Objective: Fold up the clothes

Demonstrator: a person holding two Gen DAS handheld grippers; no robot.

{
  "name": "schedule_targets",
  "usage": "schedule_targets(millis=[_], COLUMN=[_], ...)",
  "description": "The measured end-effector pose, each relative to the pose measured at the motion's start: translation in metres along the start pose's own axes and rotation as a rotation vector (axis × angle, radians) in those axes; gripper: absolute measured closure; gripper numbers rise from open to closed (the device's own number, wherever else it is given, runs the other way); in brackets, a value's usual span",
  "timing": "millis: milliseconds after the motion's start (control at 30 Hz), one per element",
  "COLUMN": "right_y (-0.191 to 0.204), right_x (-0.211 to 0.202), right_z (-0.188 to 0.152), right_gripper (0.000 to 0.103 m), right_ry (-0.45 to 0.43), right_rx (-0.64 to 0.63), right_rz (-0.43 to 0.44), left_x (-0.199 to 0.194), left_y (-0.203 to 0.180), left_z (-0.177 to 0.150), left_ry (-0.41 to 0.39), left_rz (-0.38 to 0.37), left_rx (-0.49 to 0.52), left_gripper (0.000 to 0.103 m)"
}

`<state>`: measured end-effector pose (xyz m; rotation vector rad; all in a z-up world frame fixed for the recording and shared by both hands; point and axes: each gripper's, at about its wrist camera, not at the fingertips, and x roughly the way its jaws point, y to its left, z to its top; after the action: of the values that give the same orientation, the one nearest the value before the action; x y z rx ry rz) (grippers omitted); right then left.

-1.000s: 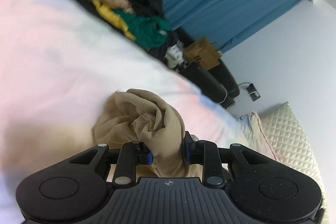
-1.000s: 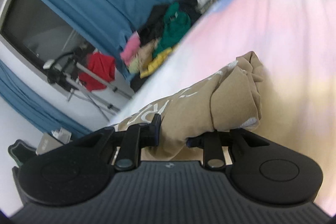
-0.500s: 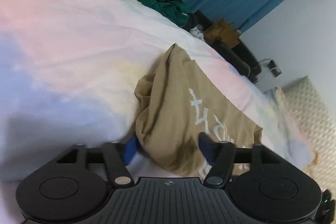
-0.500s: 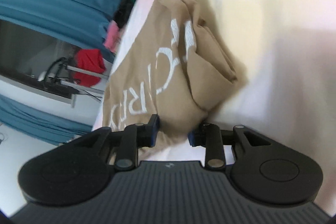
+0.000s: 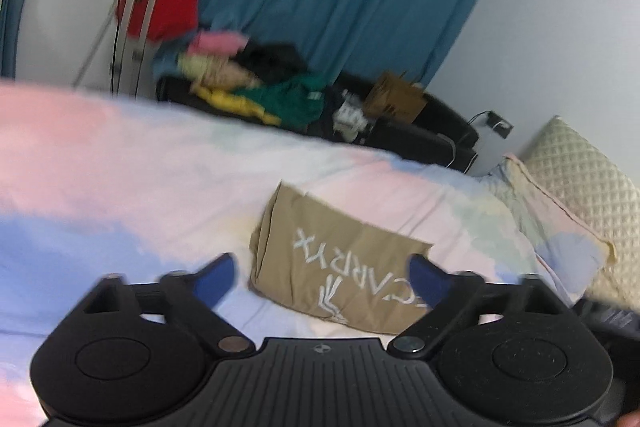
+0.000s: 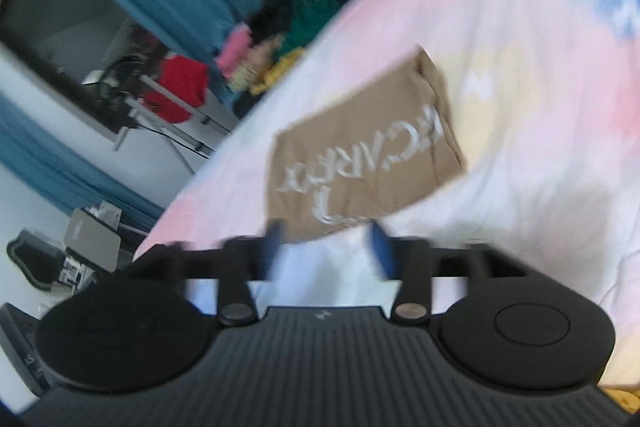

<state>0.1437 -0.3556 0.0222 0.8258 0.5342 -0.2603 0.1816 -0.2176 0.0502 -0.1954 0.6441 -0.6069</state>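
Blue-padded fingers of the left gripper (image 5: 320,277) and right gripper (image 6: 326,251) spread wide, jaws just opened, nothing between them — beyond their tips the folded tan shirt (image 5: 340,267), white lettering upward, lies flat on the pastel bedspread (image 5: 120,167), a heap of clothes (image 5: 256,87) behind.

Both wrist views over folded shirt (image 5: 340,263)
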Motion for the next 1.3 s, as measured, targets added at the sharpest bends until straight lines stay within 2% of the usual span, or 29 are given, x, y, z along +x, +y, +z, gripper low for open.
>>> schedule_targets(millis=[67, 167, 267, 500, 600, 833, 1000, 1300], right_y=[0.023, 0.045, 0.058, 0.077, 0.081, 0.085, 0.085, 0.086], right_x=[-0.028, -0.066, -0.097, -0.152, -0.169, -0.188, -0.188, -0.181], right_z=[-0.001, -0.007, -0.015, -0.051, -0.066, -0.092, -0.108, -0.133], right_gripper=[0.011, 0.011, 0.011, 0.011, 0.011, 0.011, 0.011, 0.011], right_ry=[-0.079, -0.135, -0.182, -0.304, -0.349, -0.428, -0.423, -0.449], right_rx=[-0.083, -0.167, -0.23, -0.36, -0.407, -0.473, -0.499, -0.535], right_rz=[-0.009, 0.001, 0.0, -0.009, -0.017, -0.019, -0.006, -0.022], left_x=[-0.029, -0.072, -0.11, -0.179, -0.195, -0.229, -0.243, -0.244], left_y=[-0.013, -0.032, -0.051, -0.07, -0.077, -0.092, -0.096, -0.075], left_z=[0.001, 0.0, -0.004, -0.03, -0.038, -0.064, -0.081, -0.094], left_ry=[-0.04, -0.093, -0.144, -0.226, -0.229, -0.284, -0.304, -0.314], left_rz=[-0.01, -0.014, -0.008, 0.006, 0.021, 0.02, 0.012, 0.023], left_rx=[0.052, 0.133, 0.211, 0.304, 0.318, 0.418, 0.429, 0.36], left_gripper=[0.0, 0.0, 0.0, 0.0, 0.0, 0.0, 0.0, 0.0])
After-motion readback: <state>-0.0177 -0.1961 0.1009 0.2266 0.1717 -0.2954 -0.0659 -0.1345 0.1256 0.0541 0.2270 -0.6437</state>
